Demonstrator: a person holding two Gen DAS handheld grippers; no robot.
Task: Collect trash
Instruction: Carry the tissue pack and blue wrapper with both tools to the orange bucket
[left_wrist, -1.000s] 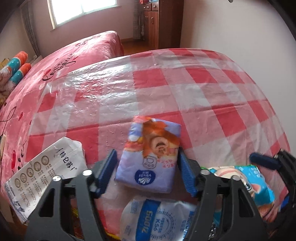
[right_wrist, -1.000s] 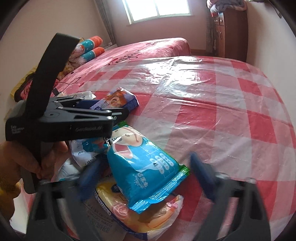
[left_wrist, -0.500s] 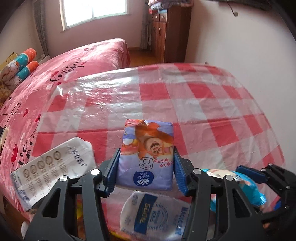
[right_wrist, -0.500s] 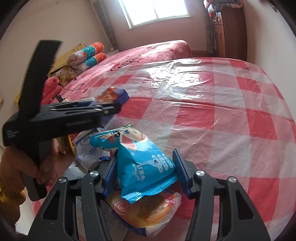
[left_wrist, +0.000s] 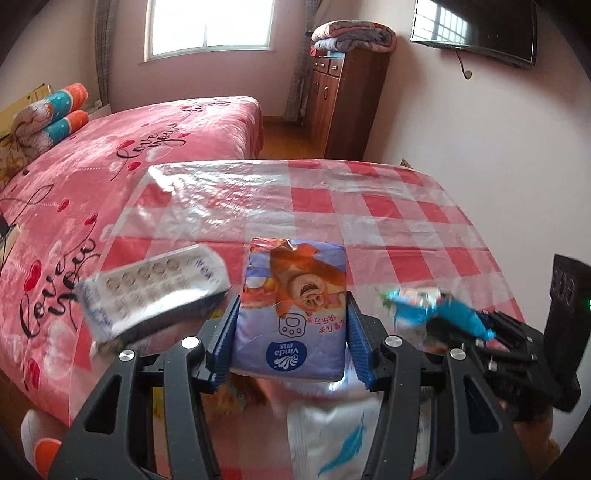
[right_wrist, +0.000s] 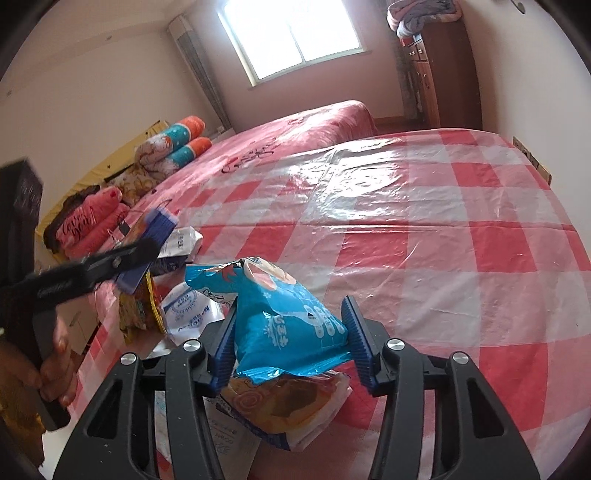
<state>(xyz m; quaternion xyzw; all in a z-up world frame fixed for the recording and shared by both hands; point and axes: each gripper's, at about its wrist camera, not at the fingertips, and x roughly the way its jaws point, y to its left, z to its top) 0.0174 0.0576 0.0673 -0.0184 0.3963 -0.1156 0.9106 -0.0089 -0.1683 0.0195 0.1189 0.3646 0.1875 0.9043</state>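
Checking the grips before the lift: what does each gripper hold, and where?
Left gripper: purple tissue pack, by its side edges. Right gripper: blue snack wrapper, across its lower sides.

A red-and-white checked plastic sheet (left_wrist: 369, 206) covered the near surface. Beyond it on the left lay a pink bed (left_wrist: 110, 162) with rolled pillows (left_wrist: 48, 114); a wooden cabinet (left_wrist: 343, 103) stood far, beneath a folded blanket (left_wrist: 354, 35).

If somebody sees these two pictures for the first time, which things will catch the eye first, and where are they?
First comes the purple tissue pack with a cartoon bear, clamped in the left gripper at the middle of the left view. In the right view the right gripper pinches a bright blue wrapper above other wrappers at the near edge of the red-checked tablecloth. Behind the cloth lies a pink bed under a bright window.
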